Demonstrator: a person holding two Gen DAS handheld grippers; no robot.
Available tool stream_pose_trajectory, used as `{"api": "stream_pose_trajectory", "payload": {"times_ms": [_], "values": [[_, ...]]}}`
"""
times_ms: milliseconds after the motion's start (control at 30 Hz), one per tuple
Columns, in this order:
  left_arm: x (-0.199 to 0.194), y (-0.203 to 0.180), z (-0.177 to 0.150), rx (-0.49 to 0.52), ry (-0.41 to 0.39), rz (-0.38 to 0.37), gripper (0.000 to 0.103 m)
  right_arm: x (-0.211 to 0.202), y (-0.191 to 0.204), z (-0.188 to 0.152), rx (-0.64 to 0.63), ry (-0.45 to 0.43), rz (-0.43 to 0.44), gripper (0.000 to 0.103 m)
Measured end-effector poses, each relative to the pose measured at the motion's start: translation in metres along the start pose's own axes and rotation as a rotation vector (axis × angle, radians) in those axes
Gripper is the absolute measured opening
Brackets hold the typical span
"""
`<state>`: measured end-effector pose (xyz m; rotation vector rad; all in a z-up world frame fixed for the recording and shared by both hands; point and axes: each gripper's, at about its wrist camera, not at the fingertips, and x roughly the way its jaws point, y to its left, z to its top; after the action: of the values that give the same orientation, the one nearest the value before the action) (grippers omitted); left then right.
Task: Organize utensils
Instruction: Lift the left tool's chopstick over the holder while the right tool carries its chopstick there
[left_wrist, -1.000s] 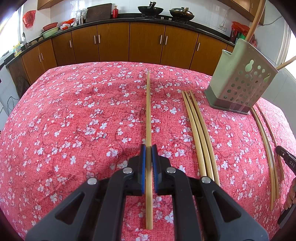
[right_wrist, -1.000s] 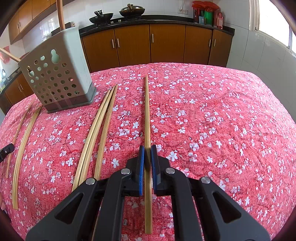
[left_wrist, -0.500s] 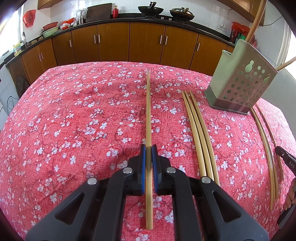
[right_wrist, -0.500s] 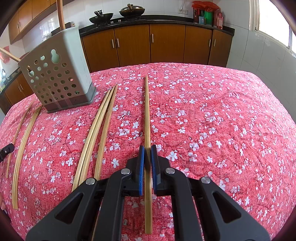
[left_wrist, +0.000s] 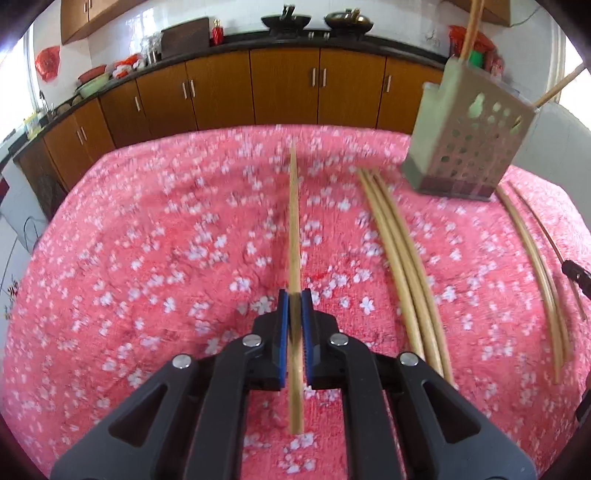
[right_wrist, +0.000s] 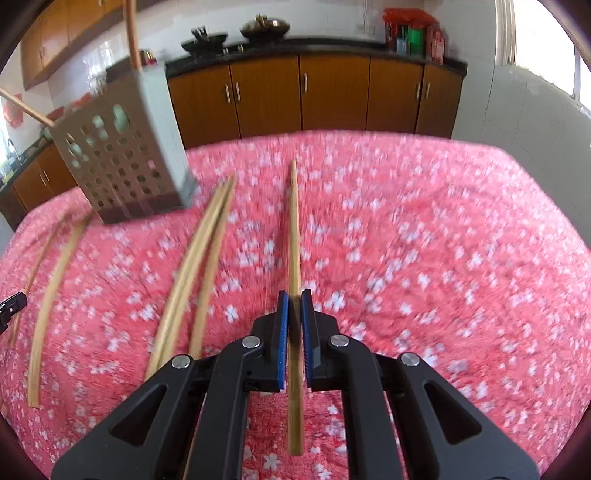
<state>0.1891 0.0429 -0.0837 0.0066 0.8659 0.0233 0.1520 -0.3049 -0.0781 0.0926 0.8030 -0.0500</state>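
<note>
One chopstick is clamped in each gripper above the floral tablecloth.

The left gripper is closed on a chopstick, the right gripper on another chopstick. Open cloth is shown leftward only by the left view, rightward only by the right. The perforated holder is seen beyond three loose chopsticks.

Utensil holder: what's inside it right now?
Two chopsticks poke out of the holder. Through its holes, only faint stick shapes; the bottom is hidden by its solid base.
</note>
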Motion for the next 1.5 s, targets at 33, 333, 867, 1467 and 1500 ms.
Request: {"api": "stream_pose_trajectory", "payload": {"times_ms": [33, 333, 867, 1467, 1500], "values": [[-0.008, 0.001, 0.002, 0.002, -0.021, -0.005, 0.009, -0.011, 0.0, 0.005, -0.004, -0.034, 0.0, 0.008], [-0.093, 0.013, 0.047, -0.039, -0.26, -0.056, 0.008, -0.079, 0.0, 0.049, 0.019, -0.26, 0.029, 0.008], [-0.193, -0.024, 0.083, 0.065, -0.419, -0.23, 0.008, -0.163, 0.017, 0.1, 0.044, -0.429, 0.267, 0.008], [-0.18, -0.079, 0.148, -0.021, -0.559, -0.302, 0.008, -0.153, 0.075, 0.147, -0.022, -0.621, 0.248, 0.008], [-0.172, -0.081, 0.149, -0.019, -0.551, -0.293, 0.008, -0.146, 0.076, 0.148, -0.022, -0.606, 0.246, 0.008]]}}
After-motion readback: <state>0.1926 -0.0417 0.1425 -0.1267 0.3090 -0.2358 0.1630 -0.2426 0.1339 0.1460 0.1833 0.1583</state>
